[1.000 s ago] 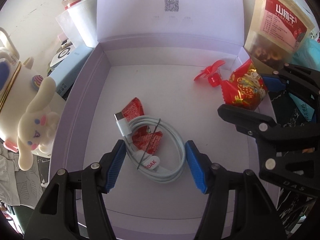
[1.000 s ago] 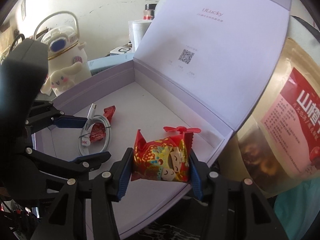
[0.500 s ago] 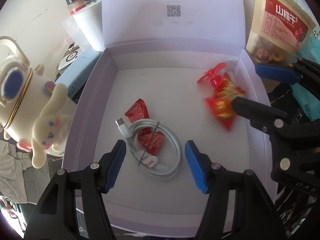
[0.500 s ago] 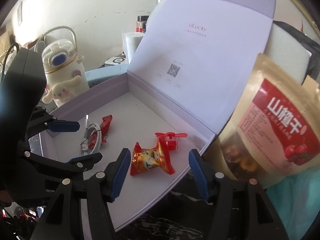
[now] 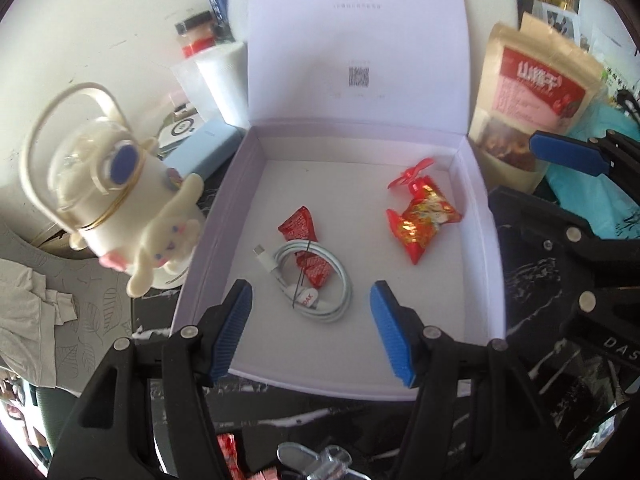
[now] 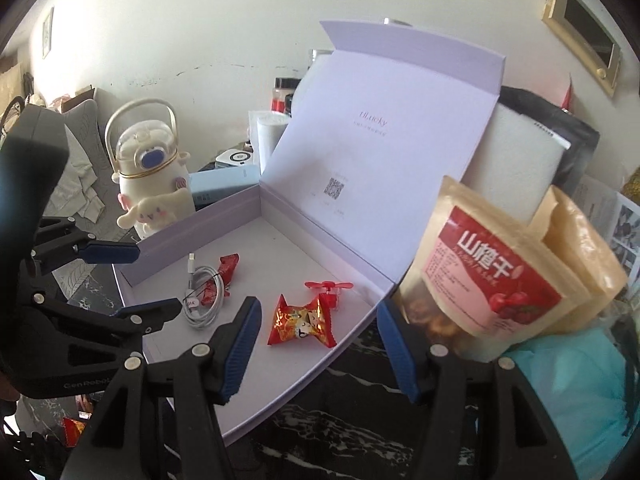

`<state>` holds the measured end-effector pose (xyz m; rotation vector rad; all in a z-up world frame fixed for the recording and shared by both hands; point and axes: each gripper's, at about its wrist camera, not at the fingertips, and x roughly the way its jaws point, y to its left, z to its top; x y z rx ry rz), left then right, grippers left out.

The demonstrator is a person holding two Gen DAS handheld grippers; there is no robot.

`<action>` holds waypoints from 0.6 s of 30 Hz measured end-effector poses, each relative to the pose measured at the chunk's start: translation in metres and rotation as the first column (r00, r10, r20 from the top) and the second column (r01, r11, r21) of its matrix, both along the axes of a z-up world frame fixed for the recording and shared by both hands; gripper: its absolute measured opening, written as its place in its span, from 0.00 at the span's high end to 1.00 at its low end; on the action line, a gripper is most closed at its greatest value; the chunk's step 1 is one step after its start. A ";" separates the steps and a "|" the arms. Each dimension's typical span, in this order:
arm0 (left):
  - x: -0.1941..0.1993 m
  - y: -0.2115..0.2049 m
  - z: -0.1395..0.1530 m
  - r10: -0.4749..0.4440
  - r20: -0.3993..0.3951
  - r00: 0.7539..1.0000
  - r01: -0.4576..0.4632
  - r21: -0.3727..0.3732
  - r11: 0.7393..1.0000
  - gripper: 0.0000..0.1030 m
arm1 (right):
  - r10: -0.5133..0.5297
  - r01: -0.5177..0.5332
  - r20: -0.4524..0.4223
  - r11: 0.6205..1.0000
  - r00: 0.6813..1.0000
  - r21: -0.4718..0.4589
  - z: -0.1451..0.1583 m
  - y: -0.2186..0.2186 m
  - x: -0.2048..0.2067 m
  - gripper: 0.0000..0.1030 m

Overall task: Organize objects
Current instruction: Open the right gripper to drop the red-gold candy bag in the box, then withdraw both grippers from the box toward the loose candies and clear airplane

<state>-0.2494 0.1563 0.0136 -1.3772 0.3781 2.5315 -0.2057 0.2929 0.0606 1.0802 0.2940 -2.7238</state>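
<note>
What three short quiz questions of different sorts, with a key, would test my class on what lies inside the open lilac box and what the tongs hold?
1. True or false: the coiled white charging cable lies inside the open lilac cardboard box.
2. What lies right beside the red and gold foil candy packet?
A. small red plastic propeller toy
B. a spoon
3. Fill in: the right tongs hold ____.

Key: 1 true; 2 A; 3 nothing, as the jaws, just opened, stand apart around the packet.

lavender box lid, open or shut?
Open. The lavender box has its lid standing up behind it, QR code on its inner face showing; white cable and candy lie exposed inside.
</note>
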 end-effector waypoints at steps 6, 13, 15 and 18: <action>0.027 0.000 0.024 0.013 -0.040 0.999 -0.012 0.018 1.000 0.40 | -0.019 0.019 -0.020 1.000 1.000 0.003 0.012 0.005 0.021 0.41; 0.049 -0.001 0.041 0.027 -0.064 0.998 -0.025 0.037 0.999 0.38 | -0.027 0.028 -0.048 1.000 0.998 0.012 0.022 0.009 0.047 0.41; 0.057 -0.001 0.045 0.028 -0.072 0.997 -0.025 0.040 0.999 0.38 | -0.029 0.030 -0.053 0.999 0.998 0.016 0.023 0.009 0.053 0.41; 0.066 -0.002 0.048 0.033 -0.082 0.996 -0.030 0.036 0.999 0.38 | -0.029 0.030 -0.060 0.999 0.998 0.015 0.025 0.008 0.063 0.41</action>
